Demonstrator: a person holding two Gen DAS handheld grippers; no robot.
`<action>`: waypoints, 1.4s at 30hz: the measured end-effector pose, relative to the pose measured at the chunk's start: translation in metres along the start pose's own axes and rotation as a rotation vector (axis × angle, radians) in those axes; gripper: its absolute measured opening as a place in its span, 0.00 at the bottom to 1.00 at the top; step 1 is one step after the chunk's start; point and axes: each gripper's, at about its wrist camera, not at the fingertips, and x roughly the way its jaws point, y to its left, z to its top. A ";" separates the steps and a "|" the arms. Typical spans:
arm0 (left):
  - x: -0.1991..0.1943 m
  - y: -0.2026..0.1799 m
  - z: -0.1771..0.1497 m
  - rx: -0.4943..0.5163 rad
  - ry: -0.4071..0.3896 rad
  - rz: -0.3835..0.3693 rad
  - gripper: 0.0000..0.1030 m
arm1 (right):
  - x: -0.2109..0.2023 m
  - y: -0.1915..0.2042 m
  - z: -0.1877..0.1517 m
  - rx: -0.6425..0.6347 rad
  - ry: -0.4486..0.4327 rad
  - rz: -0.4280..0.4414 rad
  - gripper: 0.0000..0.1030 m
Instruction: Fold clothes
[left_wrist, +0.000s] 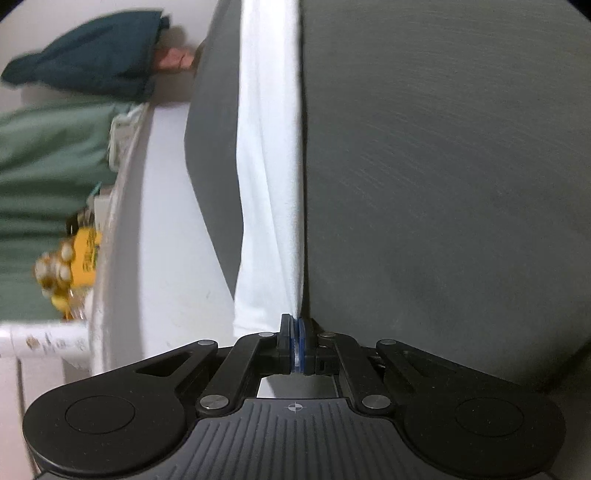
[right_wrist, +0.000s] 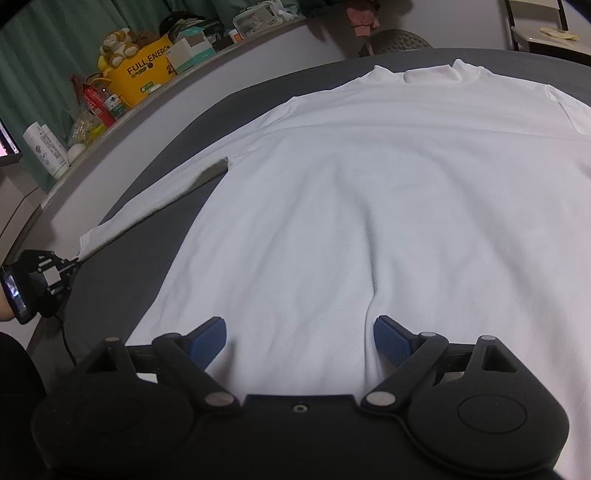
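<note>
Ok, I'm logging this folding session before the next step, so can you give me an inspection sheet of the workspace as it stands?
Surface: dark grey mat, mostly covered by the shirt.
Job's things: white long-sleeved shirt spread flat, collar at the far end; its sleeve stretches out toward the left gripper.
Clutter: nothing seen on the mat.
Grippers: left gripper shut on the sleeve cuff; right gripper open, just above the shirt's near hem, whether it touches cannot be told.
Cables: one thin black cable hangs below the left gripper.
Surroundings: ledge behind with a yellow box, a plush toy, bottles and small boxes; green curtain behind.
</note>
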 end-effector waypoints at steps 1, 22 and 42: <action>0.004 0.000 0.002 -0.025 0.016 -0.002 0.03 | -0.001 0.000 0.000 0.003 0.001 0.001 0.85; -0.140 0.146 0.078 -0.889 -0.367 -0.528 0.90 | -0.020 0.119 -0.076 -0.711 0.025 0.182 0.69; -0.238 0.082 0.158 -0.328 -0.502 -0.770 0.90 | -0.045 0.029 -0.041 -0.058 0.048 0.032 0.16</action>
